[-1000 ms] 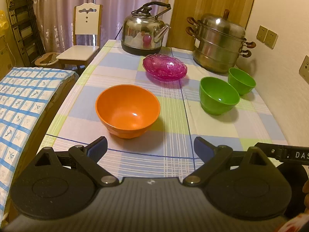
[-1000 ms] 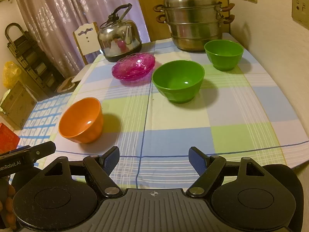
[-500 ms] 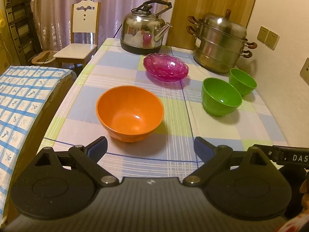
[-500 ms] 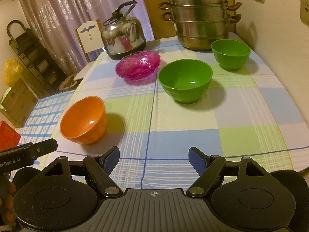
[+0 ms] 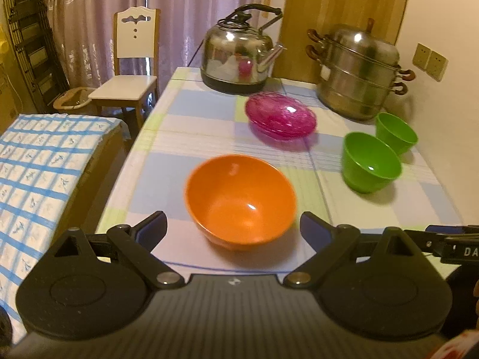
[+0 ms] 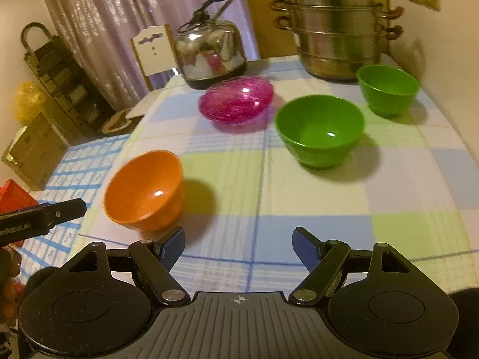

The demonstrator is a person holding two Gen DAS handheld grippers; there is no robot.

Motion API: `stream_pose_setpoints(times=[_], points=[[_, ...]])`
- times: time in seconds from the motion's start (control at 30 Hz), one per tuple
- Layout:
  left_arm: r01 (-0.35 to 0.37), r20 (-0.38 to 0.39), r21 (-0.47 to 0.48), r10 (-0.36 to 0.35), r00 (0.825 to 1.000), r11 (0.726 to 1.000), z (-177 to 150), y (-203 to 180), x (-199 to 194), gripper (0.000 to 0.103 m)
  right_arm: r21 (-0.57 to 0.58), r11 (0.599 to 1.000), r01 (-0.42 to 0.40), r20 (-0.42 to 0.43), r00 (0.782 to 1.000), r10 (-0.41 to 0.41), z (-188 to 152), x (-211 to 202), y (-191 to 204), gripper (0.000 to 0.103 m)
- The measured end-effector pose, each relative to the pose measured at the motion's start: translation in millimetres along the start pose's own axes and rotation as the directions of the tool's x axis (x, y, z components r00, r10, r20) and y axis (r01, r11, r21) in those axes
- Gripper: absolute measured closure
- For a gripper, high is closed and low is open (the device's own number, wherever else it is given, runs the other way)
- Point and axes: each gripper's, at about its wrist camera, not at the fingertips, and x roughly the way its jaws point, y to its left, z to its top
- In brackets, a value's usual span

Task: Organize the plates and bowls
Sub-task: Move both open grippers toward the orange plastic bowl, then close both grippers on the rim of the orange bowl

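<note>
**Operator:** Status of each hand-held gripper, and location of the items?

**Instructor:** Working left to right. The left hand-held gripper (image 5: pixel 233 226) is spread wide and holds nothing; the orange bowl (image 5: pixel 241 200) sits on the counter (image 5: pixel 389 206) directly ahead, its near wall roughly between the fingertips but not touched. The pink plate (image 5: pixel 281 116) lies farther back, in front of the kettle (image 5: pixel 239 59). The large green bowl (image 6: pixel 320 130) stands right of centre, the small green bowl (image 6: pixel 387 89) behind it near the steamer pot (image 6: pixel 333 27). The right hand-held gripper (image 6: pixel 238 246) is also wide and empty, over bare cloth, well apart from any bowl.

**Operator:** Procedure for the step in hand?

**Instructor:** Judged step: take the orange bowl with the left unit. Lower one finger inside the rim and one outside, then close on the wall. Smooth plastic will probably slip, so seat the pads deep. Lift straight up before moving right. Nest by size: a bowl goes into a larger one.
</note>
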Motion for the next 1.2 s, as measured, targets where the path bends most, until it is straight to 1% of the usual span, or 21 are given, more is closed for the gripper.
stream_pose_setpoints(times=[0.2, 0.27, 0.4, 0.47, 0.53, 0.57, 0.6, 0.67, 0.7, 0.83, 0.87, 0.93, 1.07, 1.2], points=[[0.013, -0.035, 0.026, -0.012, 0.999, 1.0, 19, 27, 27, 0.015, -0.017, 0.999, -0.031, -0.001, 1.0, 0.031, 16, 25, 16, 0.025], [0.019, -0.049, 0.026, -0.018, 0.999, 0.999, 22, 34, 37, 0.02, -0.024, 0.999, -0.037, -0.004, 0.999, 0.037, 21, 35, 22, 0.025], [0.043, -0.075, -0.001, -0.043, 0.996, 0.999, 24, 50, 55, 0.025, -0.033, 0.998, -0.048, -0.008, 0.999, 0.048, 29, 56, 33, 0.025], [0.054, -0.092, -0.01, -0.055, 0.994, 0.998, 24, 56, 64, 0.031, -0.036, 0.998, -0.054, -0.014, 0.998, 0.053, 32, 67, 37, 0.026], [0.06, -0.107, -0.007, -0.061, 0.992, 0.998, 24, 58, 72, 0.036, -0.04, 0.997, -0.062, -0.022, 0.998, 0.062, 36, 79, 40, 0.033], [0.064, -0.114, -0.004, -0.064, 0.991, 0.998, 24, 60, 77, 0.038, -0.042, 0.997, -0.068, -0.027, 0.997, 0.067, 36, 83, 42, 0.039], [0.07, -0.118, -0.005, -0.07, 0.991, 0.998, 24, 61, 81, 0.039, -0.044, 0.996, -0.074, -0.034, 0.997, 0.072, 37, 89, 44, 0.042], [0.081, -0.13, -0.009, -0.082, 0.988, 0.997, 25, 64, 89, 0.046, -0.048, 0.996, -0.076, -0.046, 0.996, 0.074, 39, 101, 47, 0.045], [0.084, -0.134, -0.01, -0.084, 0.987, 0.996, 25, 65, 93, 0.048, -0.05, 0.996, -0.077, -0.051, 0.996, 0.075, 41, 107, 48, 0.048], [0.088, -0.152, -0.004, -0.087, 0.985, 0.996, 28, 64, 108, 0.059, -0.06, 0.995, -0.082, -0.075, 0.994, 0.077, 44, 129, 53, 0.053], [0.088, -0.154, -0.001, -0.087, 0.984, 0.996, 28, 64, 111, 0.062, -0.06, 0.995, -0.08, -0.079, 0.994, 0.075, 45, 134, 53, 0.055], [0.086, -0.16, 0.007, -0.084, 0.984, 0.996, 27, 64, 117, 0.064, -0.057, 0.995, -0.081, -0.092, 0.993, 0.076, 46, 142, 53, 0.059], [0.082, -0.171, -0.006, -0.082, 0.982, 0.997, 26, 66, 127, 0.074, -0.058, 0.994, -0.088, -0.118, 0.99, 0.08, 46, 155, 55, 0.067], [0.084, -0.185, -0.017, -0.086, 0.979, 0.996, 24, 68, 133, 0.081, -0.059, 0.994, -0.088, -0.136, 0.988, 0.08, 45, 164, 56, 0.069]])
